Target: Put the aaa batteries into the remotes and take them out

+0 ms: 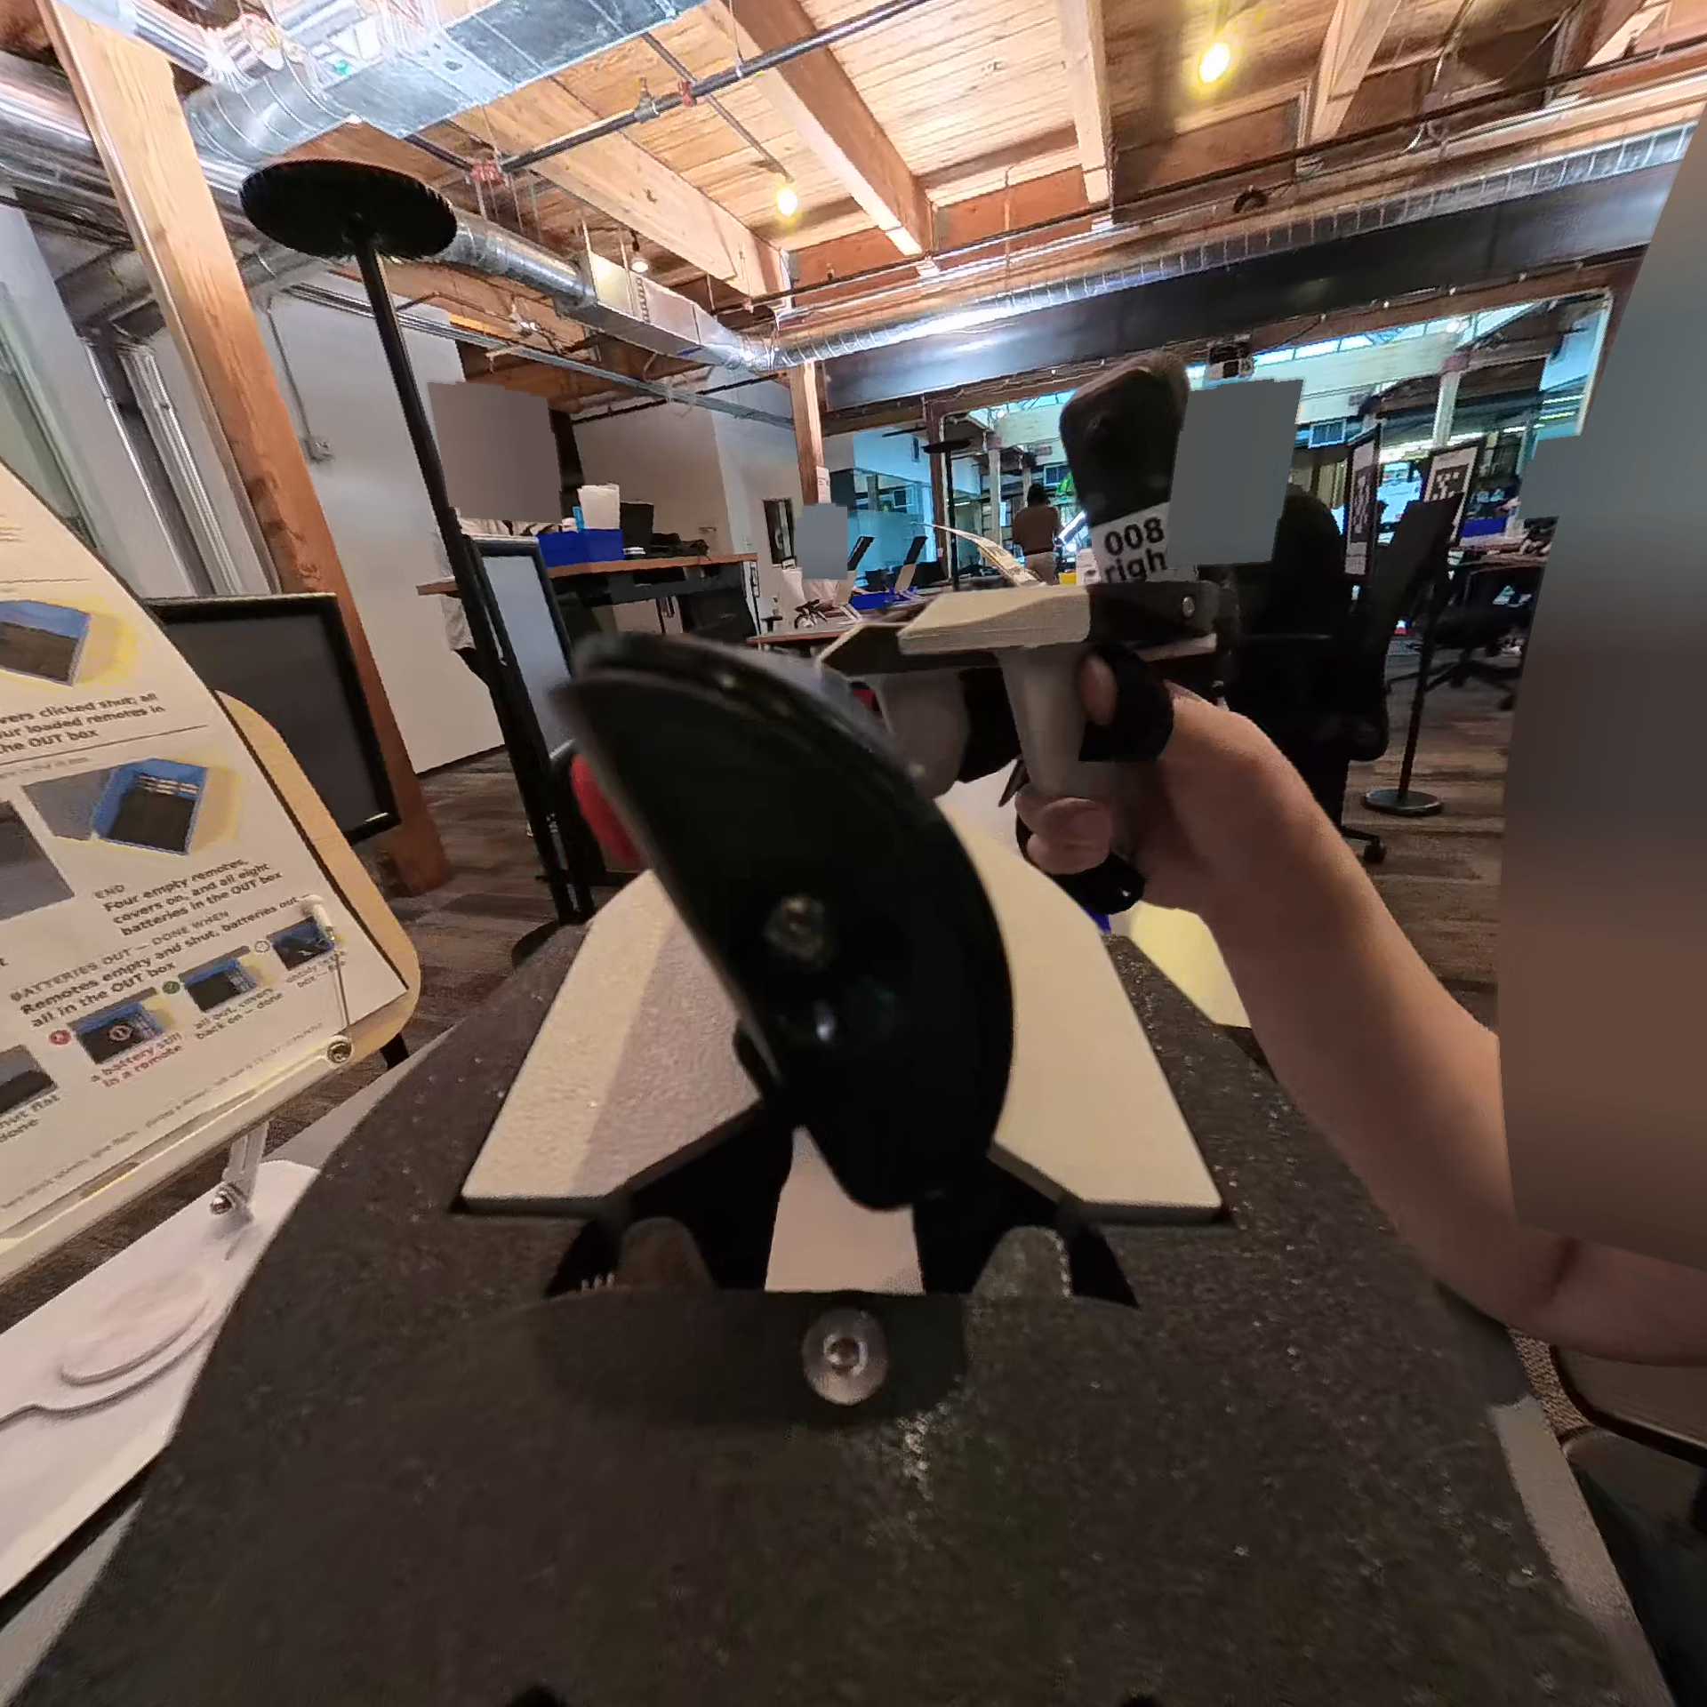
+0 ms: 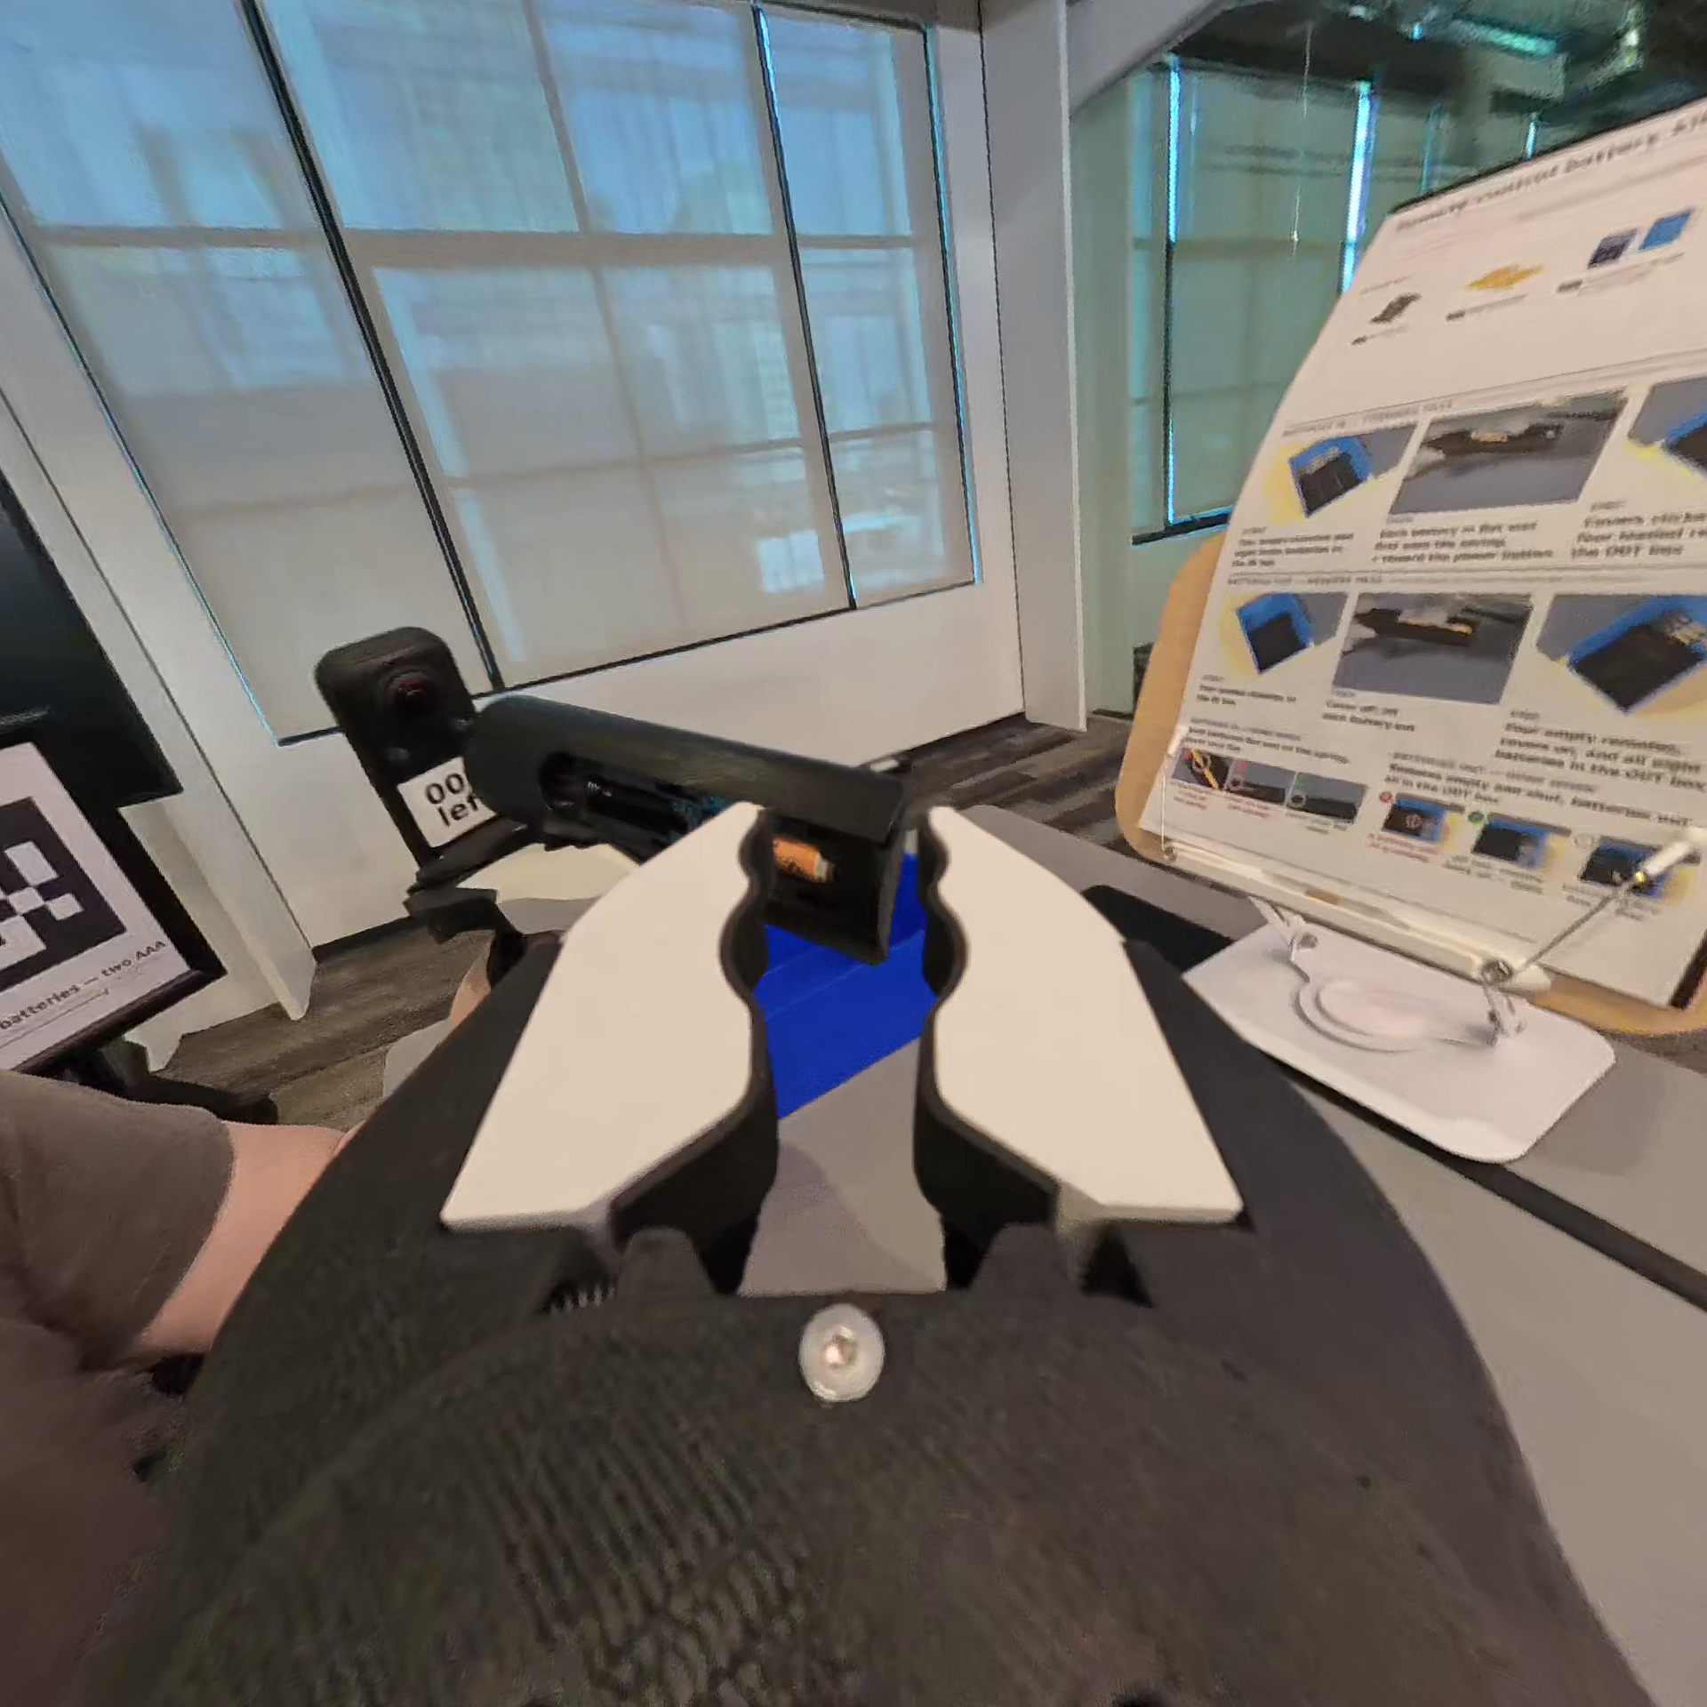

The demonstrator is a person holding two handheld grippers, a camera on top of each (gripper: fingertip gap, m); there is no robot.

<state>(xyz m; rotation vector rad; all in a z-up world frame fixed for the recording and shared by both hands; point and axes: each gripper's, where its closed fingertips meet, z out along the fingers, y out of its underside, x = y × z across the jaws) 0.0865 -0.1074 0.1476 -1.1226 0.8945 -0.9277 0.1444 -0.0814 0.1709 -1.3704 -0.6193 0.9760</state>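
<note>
Left gripper [image 1: 836, 933]: a black remote [image 1: 785, 914] is clamped between its white fingers and held up in the air, tilted; the jaws are closed against the remote's sides.
Right gripper [image 2: 841, 887]: nothing is held; its white fingers [image 2: 637, 1007] stand moderately apart, and the tips are brought just beside the open end of the remote.
Remote [image 2: 684, 794]: in the right wrist view it is seen with the back cover off, the battery bay exposed and turned toward the right gripper.
Battery [image 2: 802, 859]: one orange-tipped AAA cell is seen lying in the bay near its end; whether a second cell sits beside it cannot be told.
Blue box [image 2: 831, 998]: a blue bin is seen below the remote, between the right fingers; its contents are not shown.
Instruction sheet [image 2: 1441, 591]: a printed card on a white stand is placed on the grey table [image 2: 1478, 1293], to the right.
Progress: the stage is judged to be mid-task, with one remote opened and a cell at least partly seated; whether it is being loaded or emptied cannot be told.
Remaining: the cover is not yet refitted, and the other remotes are out of view.
</note>
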